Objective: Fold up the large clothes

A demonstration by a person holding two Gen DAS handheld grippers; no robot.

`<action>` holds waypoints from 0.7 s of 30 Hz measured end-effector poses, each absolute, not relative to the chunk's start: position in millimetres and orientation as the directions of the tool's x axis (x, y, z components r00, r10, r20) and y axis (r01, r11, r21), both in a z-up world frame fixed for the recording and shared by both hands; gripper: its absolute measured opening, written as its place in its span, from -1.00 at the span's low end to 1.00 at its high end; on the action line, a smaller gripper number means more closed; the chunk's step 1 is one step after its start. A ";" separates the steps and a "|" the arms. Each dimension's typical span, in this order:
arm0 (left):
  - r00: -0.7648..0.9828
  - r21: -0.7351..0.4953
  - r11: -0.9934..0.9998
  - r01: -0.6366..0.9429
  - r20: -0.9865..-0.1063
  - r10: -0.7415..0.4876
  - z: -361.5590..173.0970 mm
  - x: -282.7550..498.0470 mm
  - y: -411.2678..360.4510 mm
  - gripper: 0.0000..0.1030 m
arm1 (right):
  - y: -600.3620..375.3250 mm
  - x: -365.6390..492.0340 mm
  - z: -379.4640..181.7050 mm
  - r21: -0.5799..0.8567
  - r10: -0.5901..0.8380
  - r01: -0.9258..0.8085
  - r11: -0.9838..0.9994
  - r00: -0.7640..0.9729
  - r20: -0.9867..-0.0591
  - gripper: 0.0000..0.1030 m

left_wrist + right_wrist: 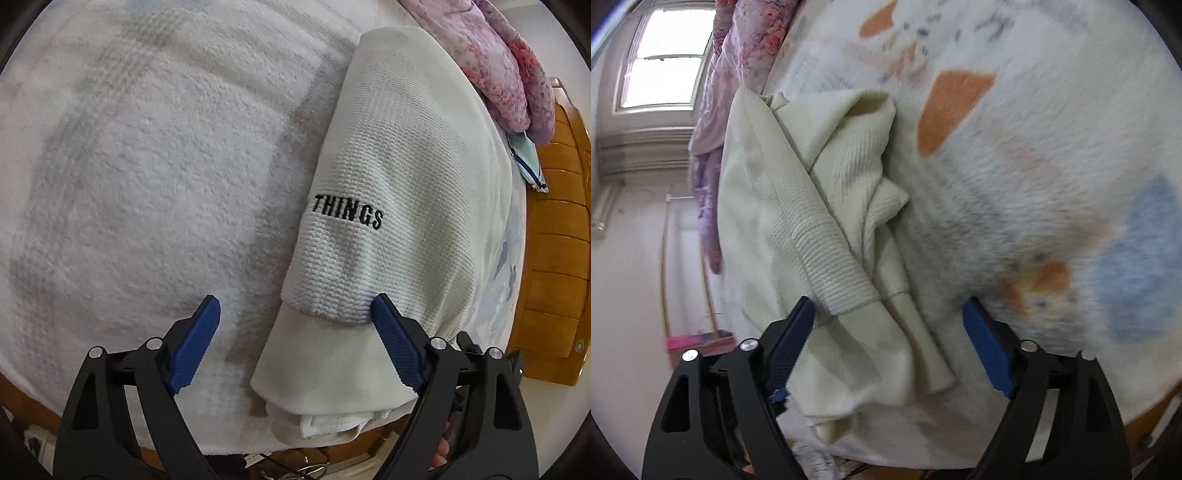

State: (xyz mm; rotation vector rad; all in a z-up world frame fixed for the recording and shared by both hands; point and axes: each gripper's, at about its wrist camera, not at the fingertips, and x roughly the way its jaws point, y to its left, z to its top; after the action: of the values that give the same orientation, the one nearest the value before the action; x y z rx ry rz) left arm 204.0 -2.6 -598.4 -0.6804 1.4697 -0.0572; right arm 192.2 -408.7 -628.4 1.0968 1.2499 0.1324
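A cream knit sweater (402,177) with black "THINGS" lettering lies folded into a long strip on a white fleece blanket (147,166). My left gripper (295,306) is open just above the sweater's near end, its right finger touching the knit edge. In the right wrist view the same sweater (812,206) shows its ribbed cuff and bunched folds. My right gripper (888,308) is open over the cuff end, holding nothing.
A pink floral quilt (509,66) is heaped at the far end of the bed and shows in the right wrist view (738,48) too. The wooden bed frame (554,258) runs along the right. The blanket (1052,166) has orange and blue patches. A window (661,55) is at the upper left.
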 end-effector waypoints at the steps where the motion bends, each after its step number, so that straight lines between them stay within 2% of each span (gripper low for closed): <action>1: 0.135 -0.470 0.805 -0.363 -0.881 -0.454 -601.2 205.0 -4.4 0.65 | -408.2 194.2 -630.4 0.727 0.627 0.460 0.510 0.381 -0.680 0.65; 7: 0.126 -0.517 0.777 -0.358 -0.852 -0.509 -617.9 213.6 -25.0 0.71 | -403.3 215.6 -639.0 0.769 0.680 0.448 0.457 0.381 -0.626 0.67; 9: 0.120 -0.506 0.782 -0.365 -0.858 -0.500 -622.7 216.5 -29.5 0.73 | -400.1 224.2 -638.2 0.774 0.689 0.449 0.446 0.380 -0.617 0.75; 12: 0.110 -0.553 0.758 -0.347 -0.826 -0.552 -618.7 221.0 -36.3 0.66 | -395.1 229.4 -636.3 0.781 0.690 0.454 0.429 0.394 -0.608 0.85; 15: 0.099 -0.550 0.766 -0.331 -0.828 -0.552 -610.7 221.7 -42.8 0.56 | -389.6 241.5 -633.0 0.802 0.717 0.442 0.402 0.393 -0.576 0.83; 16: 0.105 -0.567 0.752 -0.337 -0.816 -0.568 -606.9 221.5 -40.8 0.44 | -388.1 239.9 -632.7 0.830 0.752 0.433 0.351 0.398 -0.526 0.83; 19: 0.131 -0.630 0.660 -0.408 -0.756 -0.641 -605.9 217.9 -23.9 0.12 | -390.6 235.2 -635.6 0.848 0.763 0.436 0.300 0.424 -0.488 0.82; 21: 0.145 -0.650 0.609 -0.454 -0.728 -0.670 -609.7 215.4 -16.4 0.02 | -395.1 236.8 -644.6 0.846 0.761 0.470 0.252 0.444 -0.473 0.82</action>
State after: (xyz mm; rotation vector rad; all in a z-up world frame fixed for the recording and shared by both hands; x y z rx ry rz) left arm 215.4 -16.4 -609.7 -0.9966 1.4903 -0.1999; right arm 236.8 -395.1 -644.6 1.3892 1.1892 0.2798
